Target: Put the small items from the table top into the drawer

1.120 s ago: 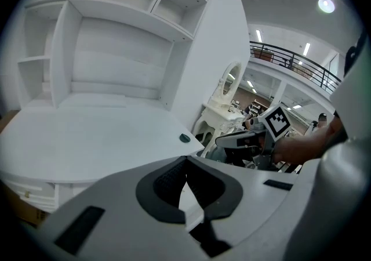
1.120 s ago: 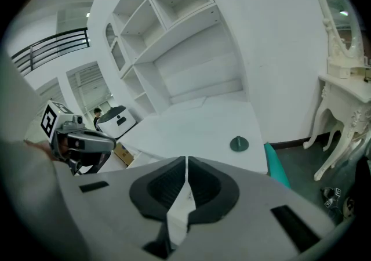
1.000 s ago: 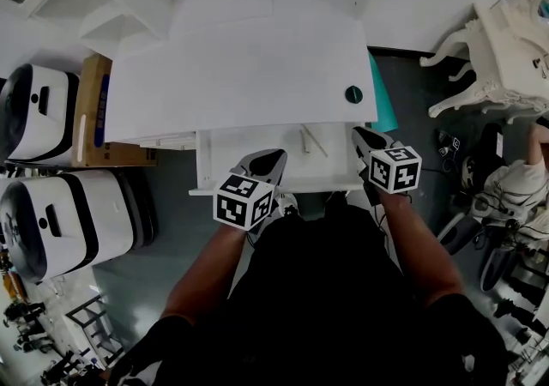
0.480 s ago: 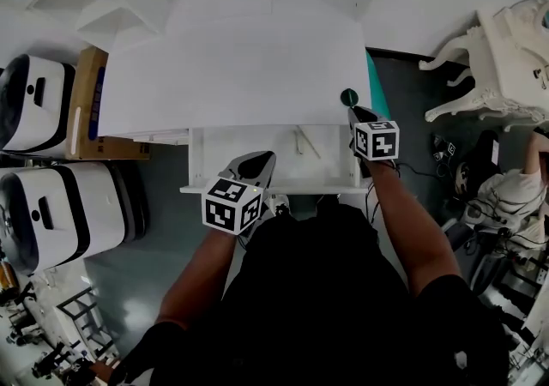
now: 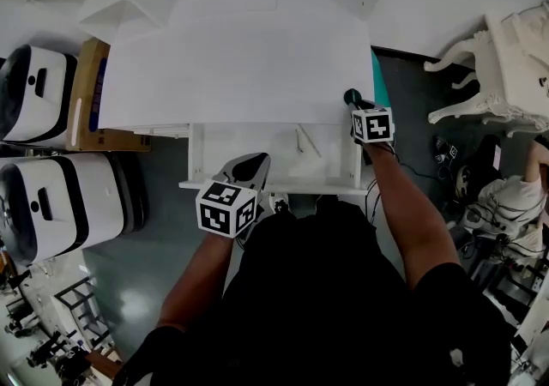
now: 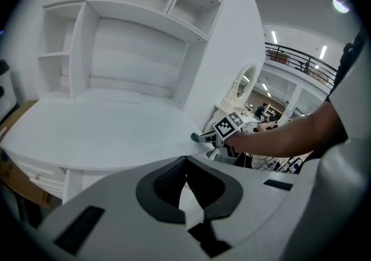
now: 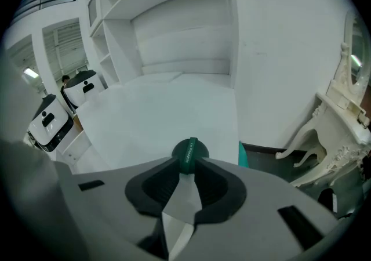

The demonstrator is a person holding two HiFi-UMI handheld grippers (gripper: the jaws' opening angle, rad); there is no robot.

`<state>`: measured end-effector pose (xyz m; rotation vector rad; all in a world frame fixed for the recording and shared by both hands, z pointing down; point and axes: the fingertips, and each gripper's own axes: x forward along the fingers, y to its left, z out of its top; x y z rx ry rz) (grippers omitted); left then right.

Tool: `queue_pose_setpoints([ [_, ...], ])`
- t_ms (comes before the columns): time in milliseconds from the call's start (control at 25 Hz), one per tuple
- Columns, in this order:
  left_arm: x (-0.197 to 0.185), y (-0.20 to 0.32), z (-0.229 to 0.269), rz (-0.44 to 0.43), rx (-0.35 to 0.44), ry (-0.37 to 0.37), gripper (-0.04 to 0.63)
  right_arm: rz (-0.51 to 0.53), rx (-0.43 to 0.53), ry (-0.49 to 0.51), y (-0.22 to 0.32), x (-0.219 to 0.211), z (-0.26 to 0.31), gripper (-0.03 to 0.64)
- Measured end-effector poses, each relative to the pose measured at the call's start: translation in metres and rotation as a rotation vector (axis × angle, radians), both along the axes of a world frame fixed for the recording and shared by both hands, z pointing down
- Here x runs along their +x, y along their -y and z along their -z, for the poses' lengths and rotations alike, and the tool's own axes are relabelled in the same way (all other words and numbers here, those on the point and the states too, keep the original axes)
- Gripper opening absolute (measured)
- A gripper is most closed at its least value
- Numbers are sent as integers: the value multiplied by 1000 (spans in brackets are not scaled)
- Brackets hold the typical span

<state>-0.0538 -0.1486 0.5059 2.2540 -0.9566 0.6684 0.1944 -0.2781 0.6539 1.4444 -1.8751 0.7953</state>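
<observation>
A small dark green round item (image 5: 351, 98) lies on the white table top (image 5: 240, 58) near its right front corner. My right gripper (image 5: 355, 105) reaches it from the front, and in the right gripper view the fingertips press the green item (image 7: 186, 149) from both sides, so the right gripper (image 7: 186, 164) is shut on it. Below the table top the drawer (image 5: 196, 157) stands pulled out, with thin pale sticks (image 5: 305, 141) inside. My left gripper (image 5: 255, 161) hovers at the drawer's left front, and in its own view the left gripper (image 6: 185, 161) is shut and empty.
White shelves (image 6: 139, 28) rise at the back of the table. Two white machines (image 5: 34, 110) (image 5: 73, 213) and a cardboard box (image 5: 90, 101) stand on the floor at the left. A teal object (image 5: 377, 75) and ornate white furniture (image 5: 506, 58) are at the right.
My right gripper has moved from the drawer's right front up to the green item at the table's corner and closed on it. The left gripper has barely shifted.
</observation>
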Motion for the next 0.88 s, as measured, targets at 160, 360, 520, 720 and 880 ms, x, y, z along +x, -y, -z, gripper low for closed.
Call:
queue_pose_setpoints([
  [160, -1, 1, 1, 9, -4, -2, 4, 6, -24, -6, 3, 0, -6, 87],
  [360, -2, 2, -1, 12, -7, -5, 3, 28, -26, -12, 4, -1, -7, 80],
  [520, 0, 4, 0, 4, -5, -11, 3, 37, -17, -14, 3, -2, -7, 60],
  [720, 1, 6, 2, -3, -1, -12, 3, 33, -4, -14, 3, -1, -3, 43],
  [880, 1, 4, 0, -6, -4, -13, 3, 42, 15, -17, -1, -2, 1, 26],
])
